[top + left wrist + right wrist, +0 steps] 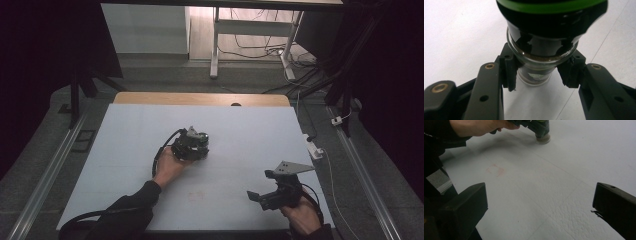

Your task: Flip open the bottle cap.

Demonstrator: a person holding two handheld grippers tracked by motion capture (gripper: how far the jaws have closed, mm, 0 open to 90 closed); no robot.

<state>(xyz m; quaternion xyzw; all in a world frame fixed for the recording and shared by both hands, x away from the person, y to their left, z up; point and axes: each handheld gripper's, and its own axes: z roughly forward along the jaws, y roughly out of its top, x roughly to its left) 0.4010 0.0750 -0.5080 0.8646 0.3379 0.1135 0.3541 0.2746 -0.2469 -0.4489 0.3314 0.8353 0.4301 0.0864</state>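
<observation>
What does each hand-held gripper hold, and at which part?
The left hand-held gripper clamps a glass jar on its glass body, just below the green-edged black lid. The right hand-held gripper is open and holds nothing.

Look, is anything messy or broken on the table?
Two small things. A faint pink stain marks the white table in front of the right tongs. The pad on one side of the left tongs, which grip the jar, looks ragged at its edge. Nothing is spilled.

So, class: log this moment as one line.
left gripper: shut on jar | jar: standing on table | right gripper: open, holds nothing
</observation>
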